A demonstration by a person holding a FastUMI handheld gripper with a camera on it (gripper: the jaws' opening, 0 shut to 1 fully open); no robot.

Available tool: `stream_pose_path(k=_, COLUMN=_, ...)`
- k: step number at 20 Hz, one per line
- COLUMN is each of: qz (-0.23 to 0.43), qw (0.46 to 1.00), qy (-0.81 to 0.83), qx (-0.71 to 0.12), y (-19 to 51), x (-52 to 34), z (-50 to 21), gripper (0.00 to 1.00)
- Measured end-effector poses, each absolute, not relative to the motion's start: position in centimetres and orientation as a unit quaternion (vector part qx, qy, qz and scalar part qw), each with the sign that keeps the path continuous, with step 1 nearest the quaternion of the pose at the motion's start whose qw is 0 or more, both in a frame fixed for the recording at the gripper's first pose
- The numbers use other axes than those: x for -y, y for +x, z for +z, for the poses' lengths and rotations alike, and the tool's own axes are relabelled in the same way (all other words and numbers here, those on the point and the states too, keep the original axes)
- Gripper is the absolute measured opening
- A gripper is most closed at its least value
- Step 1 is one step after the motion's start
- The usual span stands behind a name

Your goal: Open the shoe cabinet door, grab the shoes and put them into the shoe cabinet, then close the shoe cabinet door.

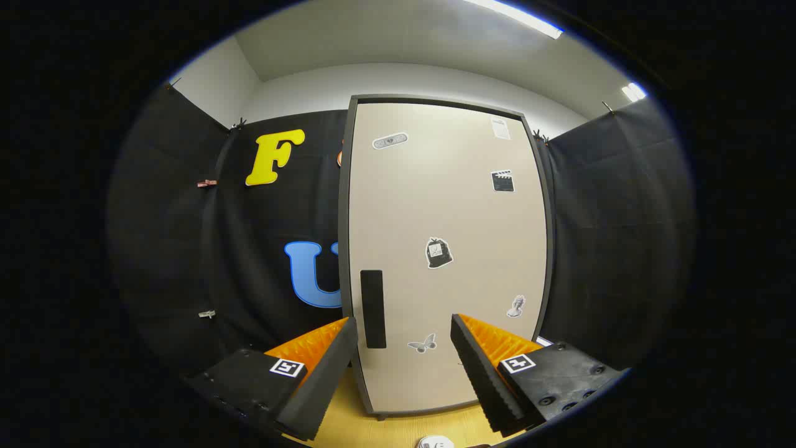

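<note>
**Cabinet door shut; handle is the grip point**

The shoe cabinet door (448,249) stood closed, just beyond the gripper (404,348), whose fingers were apart and empty. Its dark handle (373,308), at the door's lower left edge, looked rigid; the flat panel looked stiff, smooth and likely slippery.

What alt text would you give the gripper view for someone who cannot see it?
A shut beige shoe cabinet door, dotted with small stickers, stands just ahead of the open gripper. Its dark vertical handle sits near the door's left edge, between the fingers and close to the left one. The cabinet rests on a light wooden surface.
</note>
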State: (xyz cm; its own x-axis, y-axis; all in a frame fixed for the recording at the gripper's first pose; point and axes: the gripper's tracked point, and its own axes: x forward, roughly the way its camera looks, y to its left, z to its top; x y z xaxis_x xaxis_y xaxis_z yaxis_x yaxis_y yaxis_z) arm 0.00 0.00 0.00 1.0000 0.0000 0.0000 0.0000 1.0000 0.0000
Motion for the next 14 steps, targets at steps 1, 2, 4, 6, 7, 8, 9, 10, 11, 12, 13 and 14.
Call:
stream_pose_path(k=1, qz=0.001, qw=1.000, qy=0.000, qx=-0.001, y=0.1, x=-0.1, z=-0.1, gripper=0.98)
stream_pose_path(k=2, qz=0.000, qw=1.000, qy=-0.001, qx=-0.003, y=0.2, x=0.0, z=-0.2, gripper=0.98)
stream_pose_path(k=4, qz=0.001, qw=1.000, qy=-0.003, qx=-0.008, y=0.5, x=-0.1, z=-0.5, gripper=0.98)
stream_pose_path(k=6, qz=0.001, qw=1.000, qy=-0.004, qx=-0.010, y=0.7, x=-0.2, z=-0.6, gripper=0.98)
stream_pose_path(k=7, qz=0.001, qw=1.000, qy=-0.005, qx=-0.009, y=0.8, x=-0.3, z=-0.6, gripper=0.98)
stream_pose_path(k=8, qz=0.001, qw=1.000, qy=-0.006, qx=-0.008, y=0.9, x=-0.4, z=-0.5, gripper=0.98)
stream_pose_path(k=9, qz=0.002, qw=1.000, qy=-0.006, qx=-0.008, y=0.9, x=-0.4, z=-0.5, gripper=0.98)
stream_pose_path(k=10, qz=0.002, qw=1.000, qy=-0.007, qx=-0.008, y=0.9, x=-0.5, z=-0.5, gripper=0.98)
stream_pose_path(k=11, qz=0.002, qw=1.000, qy=-0.007, qx=-0.008, y=1.0, x=-0.6, z=-0.6, gripper=0.98)
stream_pose_path(k=12, qz=0.002, qw=1.000, qy=-0.008, qx=-0.008, y=1.1, x=-0.6, z=-0.6, gripper=0.98)
stream_pose_path(k=13, qz=0.002, qw=1.000, qy=-0.008, qx=-0.007, y=1.1, x=-0.6, z=-0.6, gripper=0.98)
stream_pose_path(k=14, qz=0.002, qw=1.000, qy=-0.008, qx=-0.007, y=1.2, x=-0.6, z=-0.5, gripper=0.98)
